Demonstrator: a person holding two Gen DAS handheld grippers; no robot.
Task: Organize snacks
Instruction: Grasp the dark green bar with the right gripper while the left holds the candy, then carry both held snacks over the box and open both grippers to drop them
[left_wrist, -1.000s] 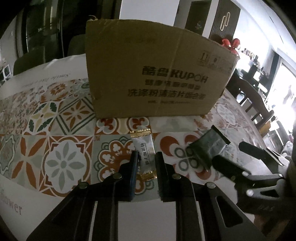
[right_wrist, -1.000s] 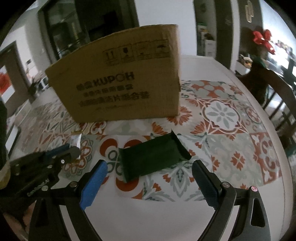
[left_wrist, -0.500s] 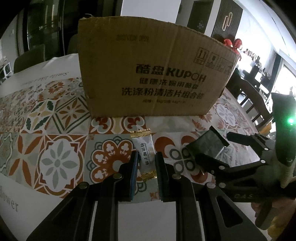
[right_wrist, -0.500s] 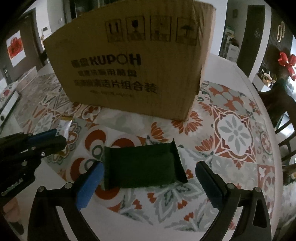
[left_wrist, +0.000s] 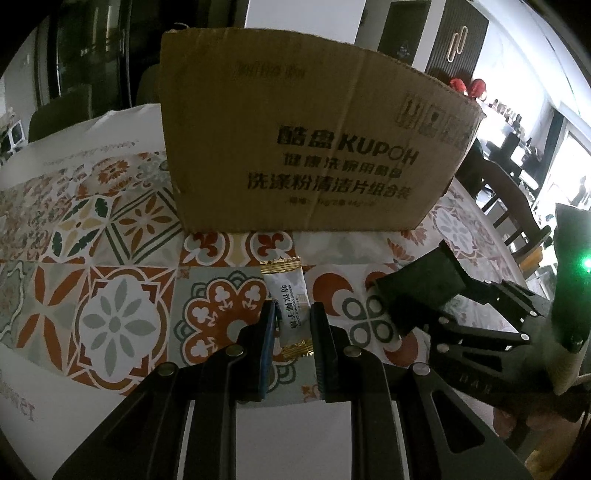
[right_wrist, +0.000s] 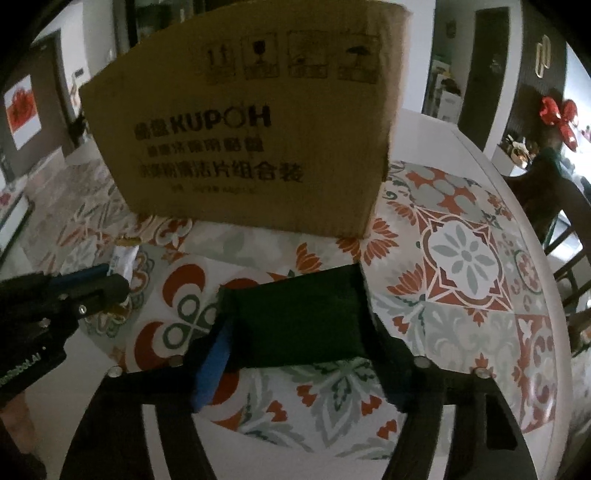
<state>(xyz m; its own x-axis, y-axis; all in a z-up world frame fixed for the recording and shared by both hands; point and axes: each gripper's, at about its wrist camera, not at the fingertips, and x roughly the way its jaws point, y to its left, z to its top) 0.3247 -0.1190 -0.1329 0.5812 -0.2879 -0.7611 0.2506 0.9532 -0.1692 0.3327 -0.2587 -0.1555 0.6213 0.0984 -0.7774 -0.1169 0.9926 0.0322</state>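
The left gripper (left_wrist: 291, 325) clamps the white candy (left_wrist: 290, 314); the right gripper (right_wrist: 299, 354), at its three o'clock, is closing around the dark packet (right_wrist: 295, 321), seemingly touching it.

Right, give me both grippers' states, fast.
Left gripper: shut on the white candy packet.
Right gripper: jaws closing, the dark green packet between them.

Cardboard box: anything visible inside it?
No. Both wrist views show only the closed front wall of the cardboard box, standing on the patterned tablecloth. Its top opening faces away, so its contents are hidden.
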